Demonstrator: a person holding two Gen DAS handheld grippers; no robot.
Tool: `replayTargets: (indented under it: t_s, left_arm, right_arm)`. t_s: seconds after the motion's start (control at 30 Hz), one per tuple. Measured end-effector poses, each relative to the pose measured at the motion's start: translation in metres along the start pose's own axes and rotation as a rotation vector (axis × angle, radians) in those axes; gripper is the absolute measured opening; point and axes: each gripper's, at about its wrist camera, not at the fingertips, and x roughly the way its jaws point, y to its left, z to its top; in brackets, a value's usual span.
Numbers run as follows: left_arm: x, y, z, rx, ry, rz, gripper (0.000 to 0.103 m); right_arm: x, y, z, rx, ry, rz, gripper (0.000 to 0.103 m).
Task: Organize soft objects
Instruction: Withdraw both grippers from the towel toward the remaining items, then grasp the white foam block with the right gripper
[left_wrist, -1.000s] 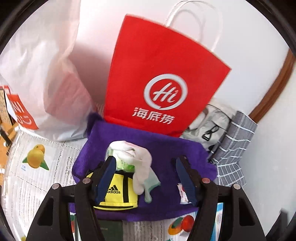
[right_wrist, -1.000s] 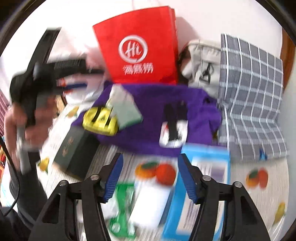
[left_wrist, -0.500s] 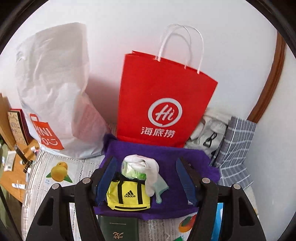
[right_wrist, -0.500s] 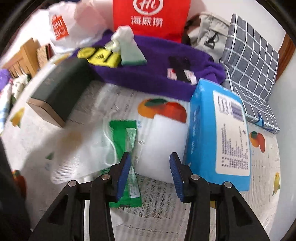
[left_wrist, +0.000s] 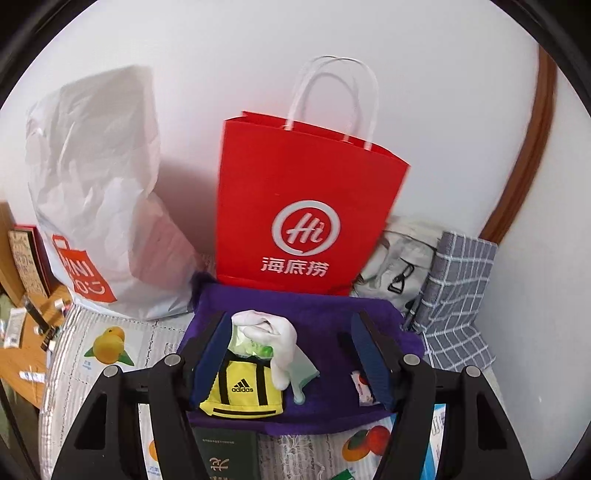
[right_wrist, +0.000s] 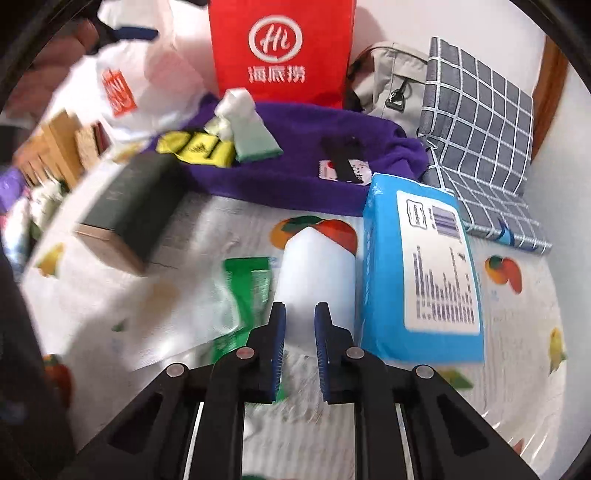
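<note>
- White and featureless, the soft pack (right_wrist: 314, 273) lies flat on the fruit-print tablecloth (right_wrist: 517, 332), squeezed between the green sachet (right_wrist: 243, 291) on one side and the blue wipes pack (right_wrist: 421, 273) touching it on the other.
- Right gripper (right_wrist: 300, 328) is at the white pack's near end; its jaws are closing, and that end sits between the blue pads. They look to be pinching it already, though blur hides the exact contact.
- Judged by its rounded, unmarked shape, the pack is probably light and compressible — it should give under the pads rather than resist, so a narrow pinch may sink in before it holds.
- A smooth wrapper could slip. Taking hold further in from the edge, across the short width, seems safer than nipping the very end, where it may droop or peel out on lifting.
- The neighbours crowd it, so a straight lift may drag the sachet or nudge the wipes.
- Left gripper (left_wrist: 291, 358) hangs with jaws moderately wide and nothing gripped, framing the yellow pouch (left_wrist: 243, 387) and white glove (left_wrist: 273, 339) on the purple cloth (left_wrist: 325, 317).
- Behind that cloth stands the red paper bag (left_wrist: 303, 206) — a likely destination, though I can't confirm that.
</note>
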Motion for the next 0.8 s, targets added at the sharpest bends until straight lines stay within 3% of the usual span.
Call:
replayTargets:
  t_s: [0.1, 0.2, 0.37, 0.7, 0.8]
  left_arm:
    - [-0.007, -0.014, -0.006, 0.033, -0.001, -0.009, 0.065]
    - [-0.014, -0.026, -0.024, 0.083, 0.048, -0.001, 0.065]
    - [-0.043, -0.027, -0.073, 0.130, 0.090, 0.021, 0.065]
    - [-0.073, 0.002, -0.177, 0.069, 0.224, -0.001, 0.065]
    - [-0.073, 0.012, -0.198, 0.024, 0.260, 0.007, 0.065]
  right_arm:
    - [-0.020, -0.006, -0.013, 0.046, -0.018, 0.062, 0.016]
    - [-0.037, -0.017, -0.029, 0.091, -0.031, 0.126, 0.016]
    - [-0.057, -0.044, -0.065, 0.156, -0.044, 0.199, 0.015]
    - [-0.046, -0.083, -0.113, 0.275, -0.026, 0.281, 0.015]
    - [-0.050, -0.090, -0.116, 0.288, -0.039, 0.258, 0.015]
